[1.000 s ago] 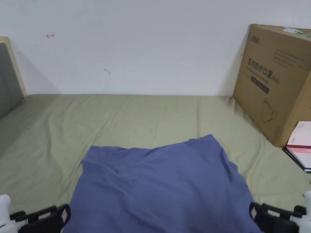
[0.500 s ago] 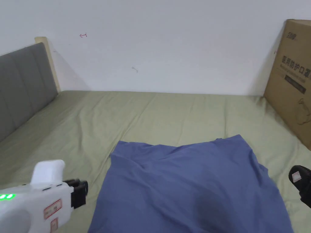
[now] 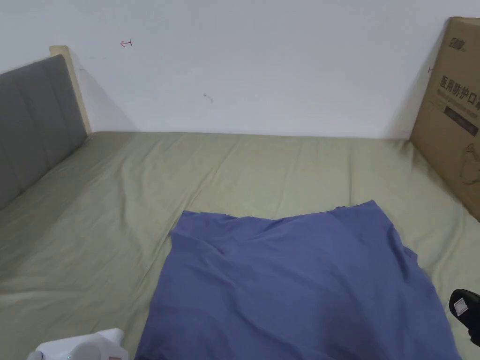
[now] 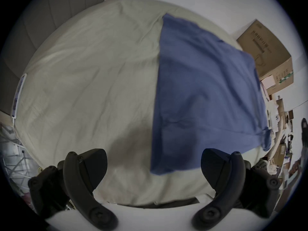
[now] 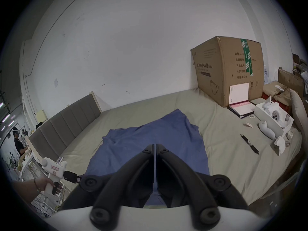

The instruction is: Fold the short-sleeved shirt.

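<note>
The blue shirt (image 3: 295, 286) lies flat on the green bed sheet (image 3: 93, 225), thin, soft and light I think, best taken at a corner or its near edge. The left gripper (image 4: 154, 166) is wide open and empty above the sheet; the right gripper (image 5: 155, 147) is closed on nothing. The cardboard box (image 5: 233, 68) carries printed writing and a mask drawing.

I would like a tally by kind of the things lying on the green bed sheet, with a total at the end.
Blue short-sleeved shirt: 1
Large brown cardboard box: 1
Pink-and-white booklet: 1
Open white box of parts: 1
Black pen: 1
Total: 5
</note>
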A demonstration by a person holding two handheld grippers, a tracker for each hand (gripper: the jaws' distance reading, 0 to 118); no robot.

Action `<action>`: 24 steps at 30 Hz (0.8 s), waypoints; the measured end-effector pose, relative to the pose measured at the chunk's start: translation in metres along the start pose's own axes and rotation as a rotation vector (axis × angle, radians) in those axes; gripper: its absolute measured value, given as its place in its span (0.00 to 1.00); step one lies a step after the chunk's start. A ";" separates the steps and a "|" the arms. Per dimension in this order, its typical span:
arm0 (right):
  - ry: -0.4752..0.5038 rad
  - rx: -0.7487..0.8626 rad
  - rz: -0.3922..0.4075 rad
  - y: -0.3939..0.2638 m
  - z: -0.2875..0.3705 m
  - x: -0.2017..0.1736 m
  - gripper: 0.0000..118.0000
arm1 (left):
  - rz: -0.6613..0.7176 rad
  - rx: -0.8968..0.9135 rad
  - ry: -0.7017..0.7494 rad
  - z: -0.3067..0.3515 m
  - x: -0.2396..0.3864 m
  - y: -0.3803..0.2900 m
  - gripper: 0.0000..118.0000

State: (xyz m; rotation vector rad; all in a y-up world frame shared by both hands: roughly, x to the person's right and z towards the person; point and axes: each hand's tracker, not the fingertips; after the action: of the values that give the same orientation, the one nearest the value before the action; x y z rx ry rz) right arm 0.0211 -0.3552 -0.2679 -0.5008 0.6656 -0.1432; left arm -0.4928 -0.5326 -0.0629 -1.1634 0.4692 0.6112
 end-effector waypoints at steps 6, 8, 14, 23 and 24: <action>-0.045 -0.026 0.009 -0.010 0.002 0.008 0.02 | -0.219 0.045 0.128 0.024 0.030 -0.002 1.00; -0.063 -0.048 -0.002 -0.013 0.000 0.017 0.02 | -0.247 0.116 0.079 0.046 0.038 -0.012 0.88; -0.111 -0.330 -0.063 -0.022 -0.028 0.062 0.02 | -0.064 0.198 -0.170 0.091 0.033 -0.014 0.01; -0.224 -0.765 -0.093 -0.088 -0.099 0.127 0.93 | -0.103 0.234 -0.096 0.116 0.045 -0.024 0.01; -0.209 -0.773 -0.071 -0.091 -0.100 0.124 0.86 | -0.095 0.216 -0.080 0.112 0.044 -0.025 0.01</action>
State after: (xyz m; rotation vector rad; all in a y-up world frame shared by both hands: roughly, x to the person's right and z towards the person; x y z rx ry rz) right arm 0.0585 -0.5094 -0.3591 -1.2648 0.4806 0.1098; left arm -0.4400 -0.4254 -0.0360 -0.9475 0.3987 0.5091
